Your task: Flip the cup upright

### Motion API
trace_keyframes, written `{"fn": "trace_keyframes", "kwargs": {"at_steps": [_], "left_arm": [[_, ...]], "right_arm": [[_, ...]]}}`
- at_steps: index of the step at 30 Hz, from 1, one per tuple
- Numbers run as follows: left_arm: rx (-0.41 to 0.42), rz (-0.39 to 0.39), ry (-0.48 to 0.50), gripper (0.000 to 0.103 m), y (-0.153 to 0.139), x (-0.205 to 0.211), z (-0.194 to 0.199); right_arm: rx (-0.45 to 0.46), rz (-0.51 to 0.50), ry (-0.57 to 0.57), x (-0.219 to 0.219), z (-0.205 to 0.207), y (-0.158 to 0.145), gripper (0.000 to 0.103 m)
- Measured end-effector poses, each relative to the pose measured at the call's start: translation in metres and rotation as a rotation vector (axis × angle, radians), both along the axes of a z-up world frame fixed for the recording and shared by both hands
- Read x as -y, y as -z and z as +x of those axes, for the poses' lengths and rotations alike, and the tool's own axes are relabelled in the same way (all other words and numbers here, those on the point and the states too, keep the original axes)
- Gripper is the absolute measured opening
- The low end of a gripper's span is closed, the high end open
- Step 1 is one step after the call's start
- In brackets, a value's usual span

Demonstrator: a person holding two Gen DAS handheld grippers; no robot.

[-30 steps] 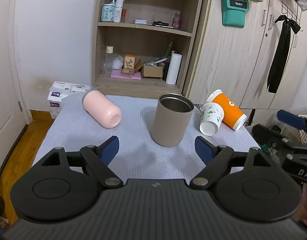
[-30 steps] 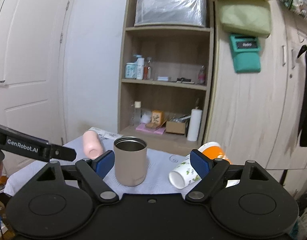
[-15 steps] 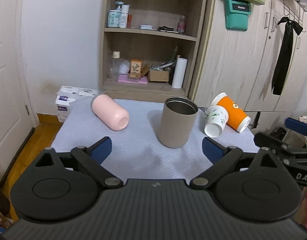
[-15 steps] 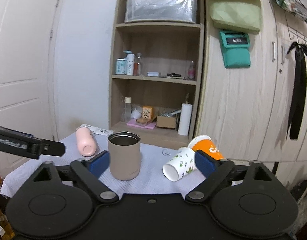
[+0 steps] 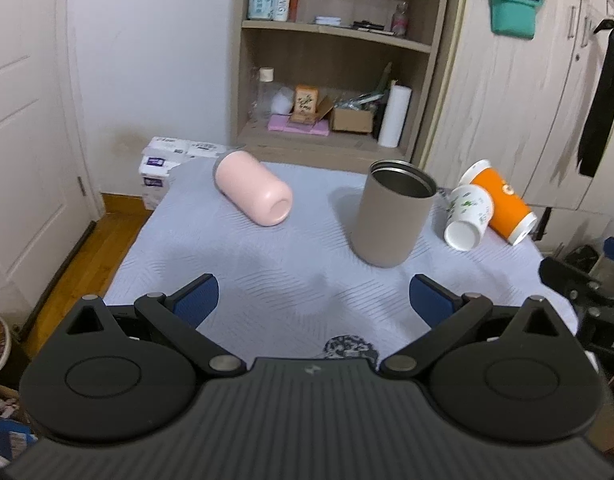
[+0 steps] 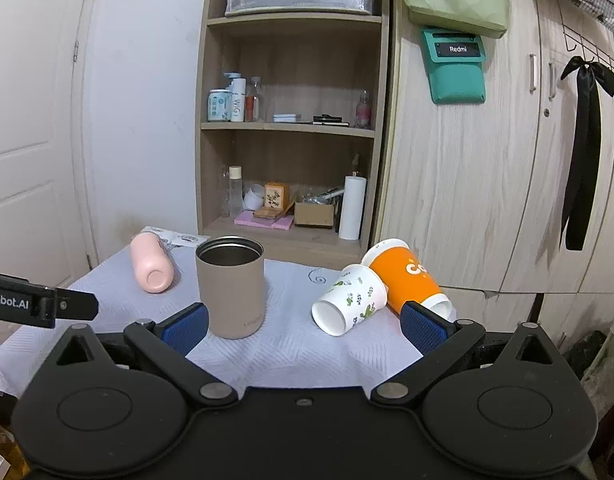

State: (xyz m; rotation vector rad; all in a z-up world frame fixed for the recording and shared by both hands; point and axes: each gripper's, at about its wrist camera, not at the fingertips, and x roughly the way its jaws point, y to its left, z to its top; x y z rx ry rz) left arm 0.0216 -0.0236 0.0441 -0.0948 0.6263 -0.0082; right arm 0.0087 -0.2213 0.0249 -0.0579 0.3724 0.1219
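Note:
A tan metal cup [image 5: 394, 212] [image 6: 231, 286] stands upright on the cloth-covered table [image 5: 275, 276]. A pink cup [image 5: 253, 193] [image 6: 151, 262] lies on its side at the left. A white floral paper cup [image 5: 467, 217] [image 6: 349, 300] and an orange paper cup [image 5: 499, 200] [image 6: 407, 276] lie on their sides at the right, touching. My left gripper [image 5: 313, 300] is open and empty, back from the cups near the table's front. My right gripper [image 6: 303, 324] is open and empty, in front of the tan and floral cups.
A wooden shelf unit [image 6: 291, 120] with bottles, boxes and a paper roll stands behind the table. Wardrobe doors [image 6: 487, 180] are at the right, a white door [image 5: 23, 140] at the left. Tissue packs [image 5: 167, 156] sit past the far left corner.
Both grippers have pulled back and risen a little from the table, still open. The cups have not moved.

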Motion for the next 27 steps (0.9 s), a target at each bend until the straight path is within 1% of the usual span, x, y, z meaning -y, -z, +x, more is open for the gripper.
{"fn": "trace_keyframes", "kwargs": {"at_steps": [6, 15, 27], "left_arm": [[-0.005, 0.011, -0.007, 0.103, 0.0013, 0.0001, 0.0001], [-0.003, 0.049, -0.017, 0.103, 0.0004, 0.0037, -0.0014], [0.042, 0.081, -0.015, 0.103, -0.0035, 0.0075, -0.0085]], "right_arm": [[-0.007, -0.006, 0.012, 0.0006, 0.0009, 0.0019, 0.103], [-0.017, -0.016, 0.015, -0.0009, 0.0001, 0.0038, 0.103], [-0.018, -0.017, 0.028, -0.0008, -0.0008, 0.0035, 0.103]]}}
